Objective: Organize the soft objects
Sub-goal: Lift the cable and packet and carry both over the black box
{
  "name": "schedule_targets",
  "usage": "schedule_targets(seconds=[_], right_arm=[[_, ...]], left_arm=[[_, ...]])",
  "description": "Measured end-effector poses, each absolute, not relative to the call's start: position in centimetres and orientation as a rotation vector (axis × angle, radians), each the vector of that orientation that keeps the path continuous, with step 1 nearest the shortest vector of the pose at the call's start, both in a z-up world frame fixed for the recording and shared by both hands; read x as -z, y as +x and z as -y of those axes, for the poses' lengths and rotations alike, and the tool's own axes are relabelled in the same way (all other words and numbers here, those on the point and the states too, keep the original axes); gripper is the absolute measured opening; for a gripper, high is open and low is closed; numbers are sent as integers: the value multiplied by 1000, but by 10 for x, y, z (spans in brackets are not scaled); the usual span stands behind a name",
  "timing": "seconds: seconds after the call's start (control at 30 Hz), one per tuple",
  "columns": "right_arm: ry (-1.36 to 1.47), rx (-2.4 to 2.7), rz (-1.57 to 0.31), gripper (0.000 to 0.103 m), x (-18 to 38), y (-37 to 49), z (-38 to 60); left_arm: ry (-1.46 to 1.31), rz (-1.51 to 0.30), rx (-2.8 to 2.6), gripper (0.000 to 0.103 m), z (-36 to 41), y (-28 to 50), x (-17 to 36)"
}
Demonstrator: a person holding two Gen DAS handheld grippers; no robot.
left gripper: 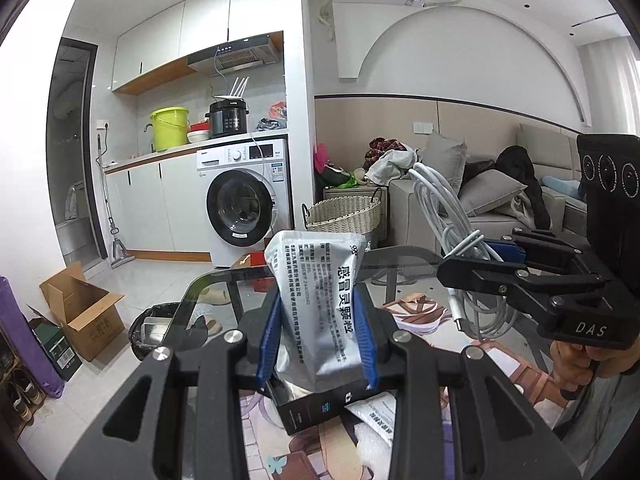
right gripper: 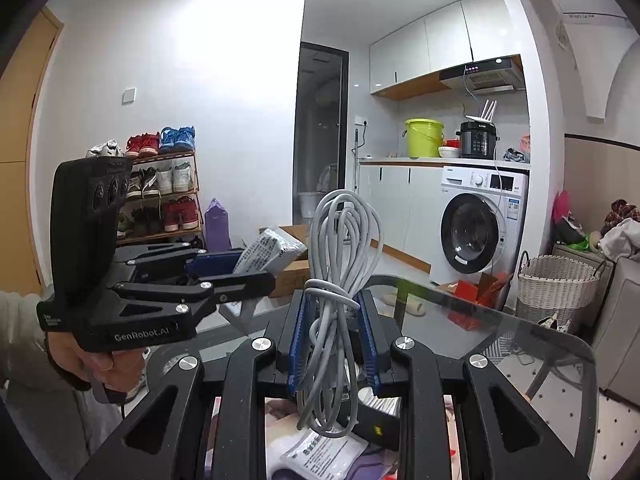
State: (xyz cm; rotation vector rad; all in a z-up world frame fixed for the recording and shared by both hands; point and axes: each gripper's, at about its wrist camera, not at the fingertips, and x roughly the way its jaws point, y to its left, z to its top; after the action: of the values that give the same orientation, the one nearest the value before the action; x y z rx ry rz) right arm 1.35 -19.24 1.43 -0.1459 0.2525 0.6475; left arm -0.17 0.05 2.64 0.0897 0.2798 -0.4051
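1. Left tool (left gripper: 318, 332) — clenched on a silver-grey medicine sachet (left gripper: 320, 300), blue pads (left gripper: 269, 340) pressing both of its sides; sachet upright, printed black text facing the camera, top edge flaring wider above the pads.
2. Same sachet seen from the right wrist view (right gripper: 272, 252), sticking out tilted from the left tool (right gripper: 224, 268), held up in the air beside the right tool.
3. Right tool (right gripper: 334, 344) — clamped around a coiled white cable (right gripper: 340, 280), the bundle wrapped at its middle by its own turns, loops rising above the fingers and hanging below them.
4. From the left wrist view, the cable (left gripper: 460, 240) gripped in the right tool (left gripper: 480, 258), a plug end dangling under it; bare hand (left gripper: 576, 364) on the handle below.
5. Beneath both tools, a glass worktop (right gripper: 520, 340) with a printed mat showing through.
6. Directly under the left tool, a black box (left gripper: 316, 408), open at its top; a white sachet (left gripper: 380, 412) lying just beside it on the right.
7. In the right wrist view, another white printed sachet (right gripper: 320, 456) lying flat below the hanging cable loops.
8. Further back — a woven basket (left gripper: 344, 212) on the floor near the washing machine (left gripper: 244, 200).
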Motion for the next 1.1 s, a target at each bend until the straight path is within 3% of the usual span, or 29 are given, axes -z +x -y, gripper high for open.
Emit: schedule_targets(seconds=[0.63,1.1], right_arm=[[-116,-565,-257,24,-31,113,163],[-121,-525,-281,25,-20,123,160]], left_arm=[[-41,-261,277,33,3,74,-45],[-48,-301,264,33,3,83,-36]])
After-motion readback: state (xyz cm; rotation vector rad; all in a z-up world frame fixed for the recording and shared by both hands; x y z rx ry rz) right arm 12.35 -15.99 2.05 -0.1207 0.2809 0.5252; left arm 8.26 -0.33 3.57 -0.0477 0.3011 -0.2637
